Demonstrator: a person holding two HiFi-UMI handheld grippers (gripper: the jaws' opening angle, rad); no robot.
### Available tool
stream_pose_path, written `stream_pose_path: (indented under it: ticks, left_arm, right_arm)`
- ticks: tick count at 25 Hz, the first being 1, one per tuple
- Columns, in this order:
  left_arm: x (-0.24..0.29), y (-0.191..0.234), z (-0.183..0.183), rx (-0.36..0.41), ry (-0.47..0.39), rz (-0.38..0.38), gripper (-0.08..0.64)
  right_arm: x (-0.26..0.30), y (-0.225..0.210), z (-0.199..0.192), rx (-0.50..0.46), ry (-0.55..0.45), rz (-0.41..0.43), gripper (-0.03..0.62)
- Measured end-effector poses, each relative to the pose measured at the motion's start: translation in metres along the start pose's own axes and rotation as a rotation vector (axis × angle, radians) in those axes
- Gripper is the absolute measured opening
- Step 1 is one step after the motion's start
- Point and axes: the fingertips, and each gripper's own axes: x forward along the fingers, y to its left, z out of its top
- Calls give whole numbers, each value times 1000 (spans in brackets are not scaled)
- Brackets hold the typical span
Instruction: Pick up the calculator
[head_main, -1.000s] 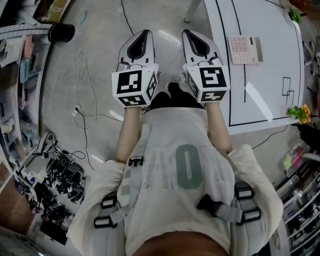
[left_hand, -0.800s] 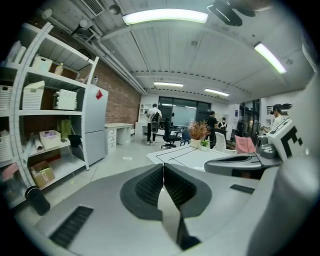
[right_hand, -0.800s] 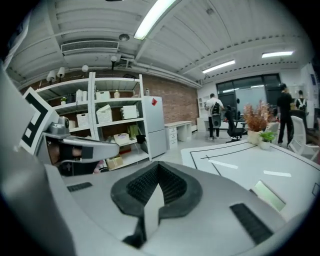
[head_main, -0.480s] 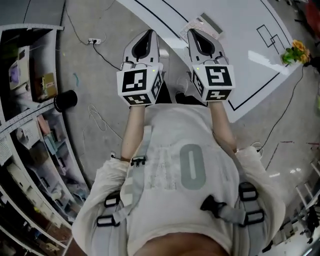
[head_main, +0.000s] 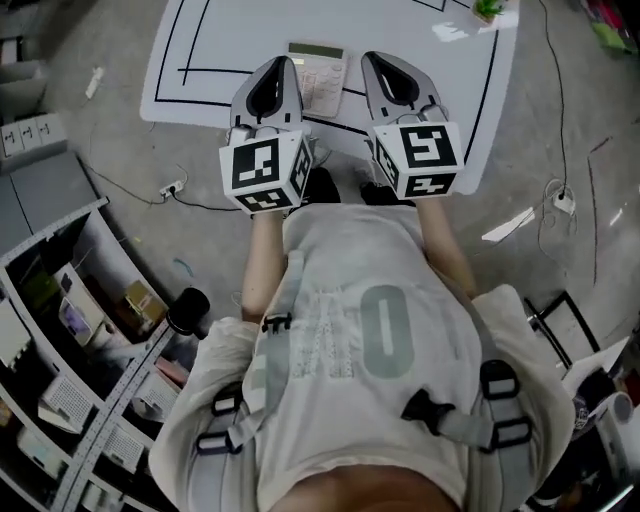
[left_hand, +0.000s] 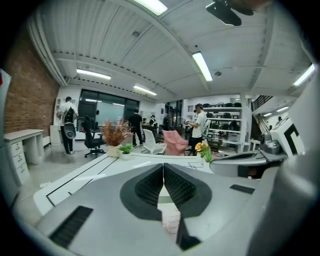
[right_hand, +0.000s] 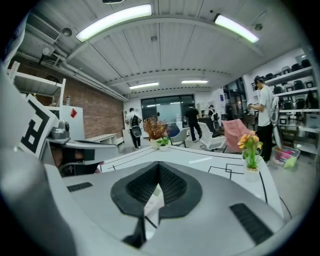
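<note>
In the head view I see only part of the calculator (head_main: 322, 80), because its lower left corner goes under the left gripper (head_main: 278, 66), and the print on its keys is too small to read. The table (head_main: 430, 60) is cut off by the upper edge there, and so is the small plant (head_main: 488, 9). In the left gripper view the pale patch (left_hand: 170, 217) below the jaws is perhaps the calculator, but it is too blurred to tell.

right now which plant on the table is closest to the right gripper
The yellow-flowered plant in the white pot, alone at the right edge of the table. The reddish plant and the small green plant stand together at the far end.
</note>
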Motion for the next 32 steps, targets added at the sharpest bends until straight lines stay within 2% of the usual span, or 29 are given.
stream_pose_path:
  ticks: [8,12,17,26,28,29,30,31,32]
  left_arm:
    - [32,-31,16,46,18,-239,21]
    - [36,-36,24,75,3,-338,21]
    - [41,-27,31,95,-11,-374,21]
    - [45,-12,35,78,-24,-378,21]
    - [43,-12,41,61,-48,-401,23]
    - [42,-14,45,42,-63,-430,53]
    - [41,-16,49,19,-80,-459,200]
    - [41,-17,53,0,-99,-478,301]
    - [41,-16,56,-10,-116,-485,342]
  right_arm:
    - [-35,-39,5,67,-16,-276,5]
    - [-39,-41,6,91,-21,-366,5]
    - [-37,-33,12,93,-34,-422,5]
    - [-41,-30,9,104,-24,-481,5]
    - [-41,-30,11,102,-25,-483,5]
    - [-40,-29,12,102,-25,-483,5]
    - [-40,-29,12,100,-26,-482,5]
    - [-40,-29,13,99,-25,-481,5]
    - [-39,-28,13,97,-24,-479,5]
